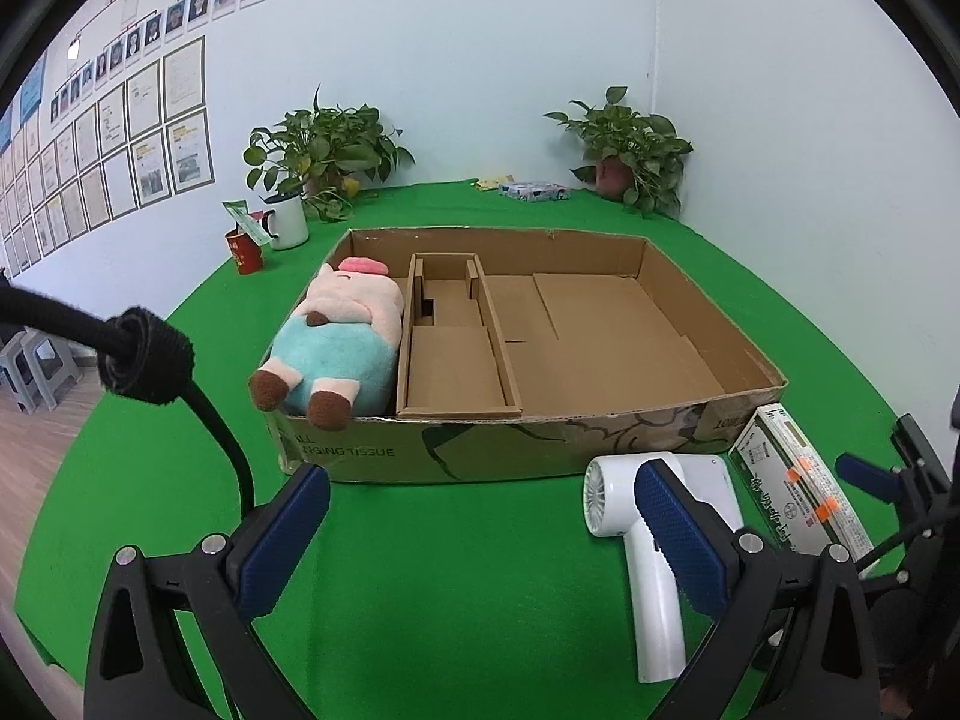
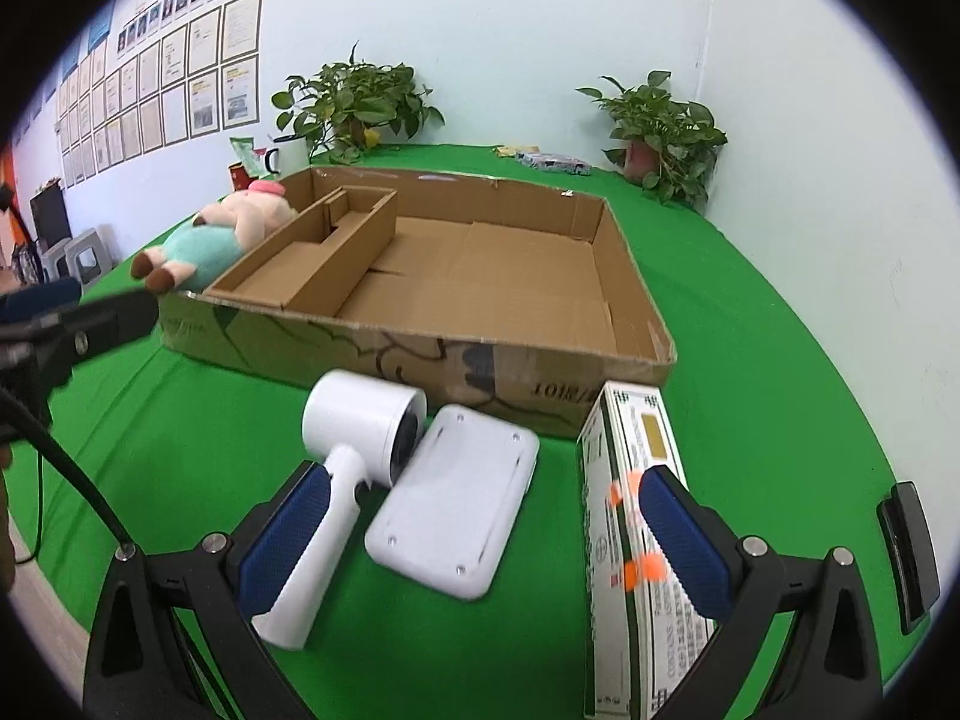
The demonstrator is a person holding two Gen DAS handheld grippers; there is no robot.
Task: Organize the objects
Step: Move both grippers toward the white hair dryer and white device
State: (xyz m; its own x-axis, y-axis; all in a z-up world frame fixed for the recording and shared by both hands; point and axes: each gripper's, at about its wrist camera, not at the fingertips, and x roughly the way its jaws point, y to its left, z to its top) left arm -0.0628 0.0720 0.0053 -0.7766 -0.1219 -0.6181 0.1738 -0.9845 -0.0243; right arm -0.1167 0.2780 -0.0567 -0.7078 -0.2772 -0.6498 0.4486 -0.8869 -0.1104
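A shallow cardboard box (image 1: pixel 600 450) (image 2: pixel 528 360) with inner dividers sits on the green table. A plush pig (image 1: pixel 336 336) (image 2: pixel 210 240) lies in its left compartment, feet over the front wall. In front of the box lie a white hair dryer (image 1: pixel 642 546) (image 2: pixel 348 456), a flat white device (image 2: pixel 456 504) and a long white-green carton (image 1: pixel 798 480) (image 2: pixel 636 540). My left gripper (image 1: pixel 480 534) is open and empty over bare green cloth, left of the dryer. My right gripper (image 2: pixel 480 546) is open and empty, above the white device.
At the back of the table stand two potted plants (image 1: pixel 324 150) (image 1: pixel 630 150), a white mug (image 1: pixel 288 219), a red cup (image 1: pixel 243 249) and a tissue pack (image 1: pixel 534 191). A black cable (image 1: pixel 180 372) hangs at left. The right gripper shows in the left wrist view (image 1: pixel 900 480).
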